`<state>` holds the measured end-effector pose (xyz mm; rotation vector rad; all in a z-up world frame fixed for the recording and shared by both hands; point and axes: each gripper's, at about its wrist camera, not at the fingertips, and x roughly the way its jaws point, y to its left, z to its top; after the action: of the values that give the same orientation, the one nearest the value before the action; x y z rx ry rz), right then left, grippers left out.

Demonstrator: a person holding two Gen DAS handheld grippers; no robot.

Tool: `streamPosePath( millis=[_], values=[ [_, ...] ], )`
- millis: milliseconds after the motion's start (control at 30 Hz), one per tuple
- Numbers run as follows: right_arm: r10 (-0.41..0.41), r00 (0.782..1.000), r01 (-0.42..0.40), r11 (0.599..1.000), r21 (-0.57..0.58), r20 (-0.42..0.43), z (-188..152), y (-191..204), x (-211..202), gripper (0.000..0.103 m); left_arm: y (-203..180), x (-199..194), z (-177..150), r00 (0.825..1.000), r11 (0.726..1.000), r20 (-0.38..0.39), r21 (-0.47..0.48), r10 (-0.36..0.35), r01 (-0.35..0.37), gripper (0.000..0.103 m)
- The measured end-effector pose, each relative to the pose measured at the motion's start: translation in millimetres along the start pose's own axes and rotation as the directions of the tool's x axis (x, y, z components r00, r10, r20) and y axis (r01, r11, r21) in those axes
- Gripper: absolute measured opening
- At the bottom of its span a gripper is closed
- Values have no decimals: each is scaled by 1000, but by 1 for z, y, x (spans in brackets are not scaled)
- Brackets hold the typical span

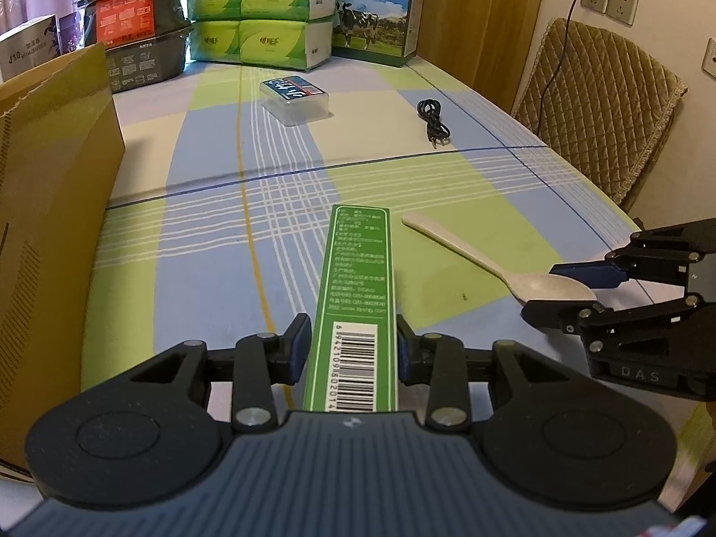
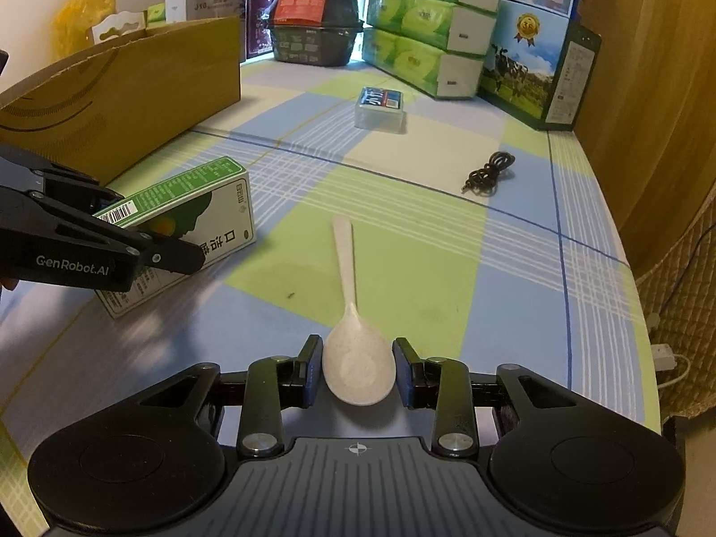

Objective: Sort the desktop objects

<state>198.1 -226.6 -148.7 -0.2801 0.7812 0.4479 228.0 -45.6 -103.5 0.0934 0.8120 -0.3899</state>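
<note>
On the checked tablecloth (image 2: 514, 268), the left gripper (image 1: 353, 344) clamps the green carton (image 1: 358, 295) lengthwise, seemingly for the cardboard box (image 1: 49, 206) at nine o'clock, while the right gripper (image 2: 358, 369) straddles the spoon (image 2: 353, 340) bowl, fingers not visibly touching.

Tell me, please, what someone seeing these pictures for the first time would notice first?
Most striking is the long green box with a barcode, lying on the checked tablecloth between the jaws of the left gripper. Just to its right, the right gripper has its jaws on either side of the bowl of a pale spoon, not yet closed on it. Behind them stands a large cardboard box at the left edge.
</note>
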Motion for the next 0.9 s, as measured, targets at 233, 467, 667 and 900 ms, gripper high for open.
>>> streamPosePath(
  millis=[233,467,667,900],
  values=[
    [5,1000,-5,999,31,-2,1,-2,1,31,-1,2,1,1000,1000,0,0,1,-1,32],
    [0,1000,1,998,69,-14,4,-3,1,31,-1,2,2,1000,1000,5,1,-2,2,32],
    [13,1000,-14,988,151,11,9,-10,-2,31,-2,3,4,1000,1000,6,8,-1,1,32],
    [32,999,-34,986,164,13,12,-8,-1,31,-4,6,5,1000,999,-17,23,24,-24,31]
  ],
)
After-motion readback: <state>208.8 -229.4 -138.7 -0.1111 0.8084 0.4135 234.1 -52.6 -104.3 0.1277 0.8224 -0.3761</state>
